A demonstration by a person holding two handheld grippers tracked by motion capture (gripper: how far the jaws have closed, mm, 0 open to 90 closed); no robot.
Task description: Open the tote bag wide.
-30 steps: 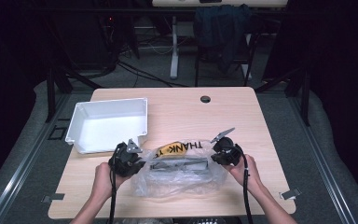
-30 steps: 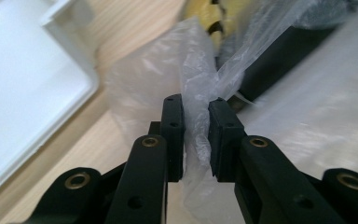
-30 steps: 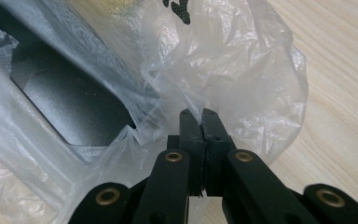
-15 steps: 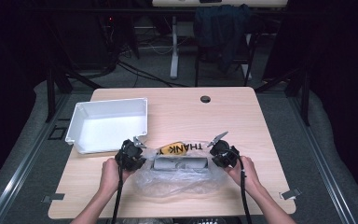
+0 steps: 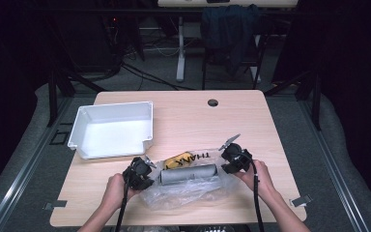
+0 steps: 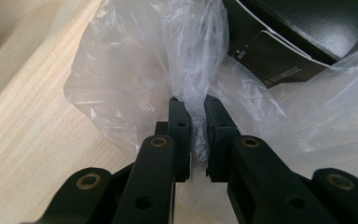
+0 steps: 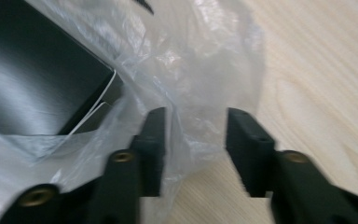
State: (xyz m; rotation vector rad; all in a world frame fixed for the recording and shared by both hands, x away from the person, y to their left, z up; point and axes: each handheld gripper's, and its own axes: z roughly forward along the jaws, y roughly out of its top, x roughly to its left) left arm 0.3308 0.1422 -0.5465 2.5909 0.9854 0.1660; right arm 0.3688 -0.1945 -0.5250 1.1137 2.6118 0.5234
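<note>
Near the table's [image 5: 270, 121] front edge, the left claw [image 6: 196, 122] pinches the plastic bag [image 5: 183, 186] holding a dark box [image 5: 188, 173]; the right claw [image 7: 193, 135], just opening, stands apart around loose film, bagging unfinished.

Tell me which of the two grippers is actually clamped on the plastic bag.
The left gripper: its pads pinch the plastic bag. The right gripper stands open, jaws just opened.

Dim surroundings, evenly lit table [image 5: 183, 121], motion blur in right gripper view.
</note>
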